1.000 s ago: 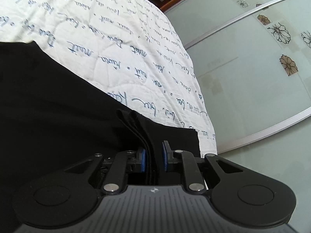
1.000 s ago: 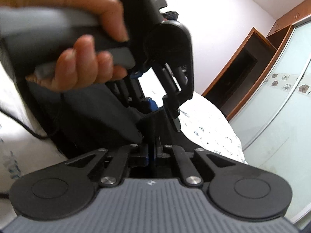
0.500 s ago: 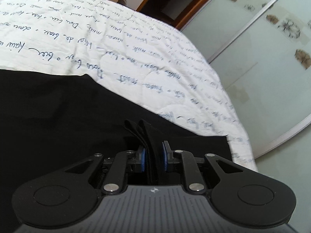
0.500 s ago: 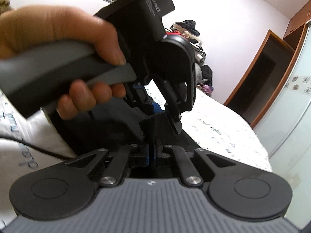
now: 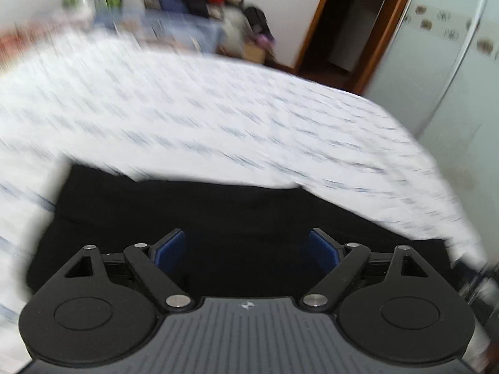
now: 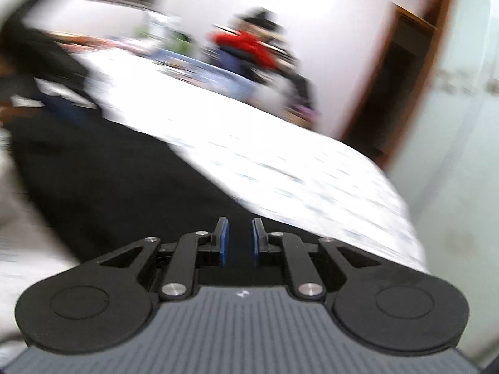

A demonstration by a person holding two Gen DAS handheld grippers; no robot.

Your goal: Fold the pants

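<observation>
Hand-held gripper (image 5: 246, 251) over pants (image 5: 218, 218) (lengthwise across)

Home bedroom: bed with printed white quilt (image 5: 249, 118), wooden doorway (image 5: 349, 21), piled clothes (image 6: 246, 46)

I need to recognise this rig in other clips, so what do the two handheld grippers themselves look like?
Both match: the left gripper and the right gripper each have a grey ribbed body with a small white emblem, two round black discs at the sides, black linkage arms with silver pivot pins, and blue pads on the fingers. No cable or sleeve shows.
</observation>
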